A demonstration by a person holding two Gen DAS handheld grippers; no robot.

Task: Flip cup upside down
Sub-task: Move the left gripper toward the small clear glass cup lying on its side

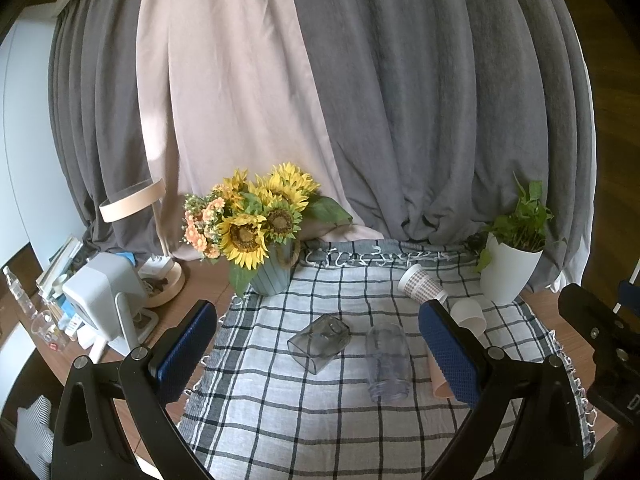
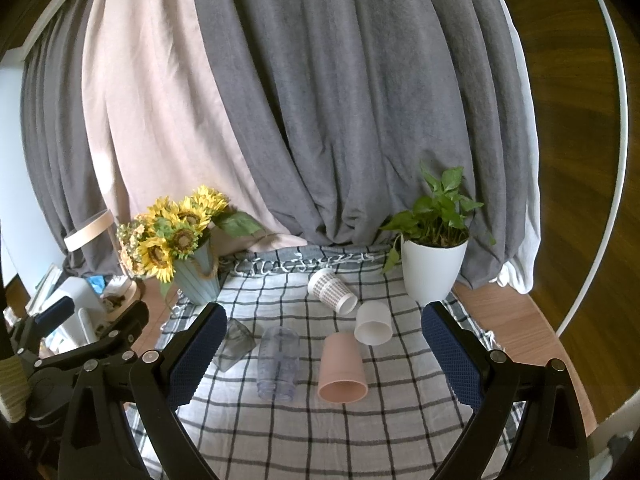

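- Blue-padded left gripper [image 1: 318, 354] and right gripper [image 2: 322, 360] both gape wide, holding nothing, above the checked cloth [image 2: 280, 432].
- Five cups lie on their sides: pink cup [image 2: 343, 368], clear cup [image 2: 278, 364], grey glass [image 1: 319, 343], white cup [image 2: 373, 325], patterned cup [image 2: 332, 290].
- Sunflowers [image 1: 256, 220] and plant [image 2: 434, 240] stand behind.

you have five cups lying on their sides on the checked cloth [image 2: 360, 432]: one pink cup [image 2: 342, 368], one plain white cup [image 2: 374, 325], one patterned paper cup [image 2: 332, 290], one clear ribbed cup [image 2: 279, 364] and one square grey glass [image 1: 319, 343]. you have two grippers in view, the left gripper [image 1: 316, 354] and the right gripper [image 2: 324, 354], each with two blue-padded fingers. you have two potted items at the back: one sunflower vase [image 2: 200, 276] and one green plant in a white pot [image 2: 432, 268]. one lamp [image 1: 138, 208] stands at the left.
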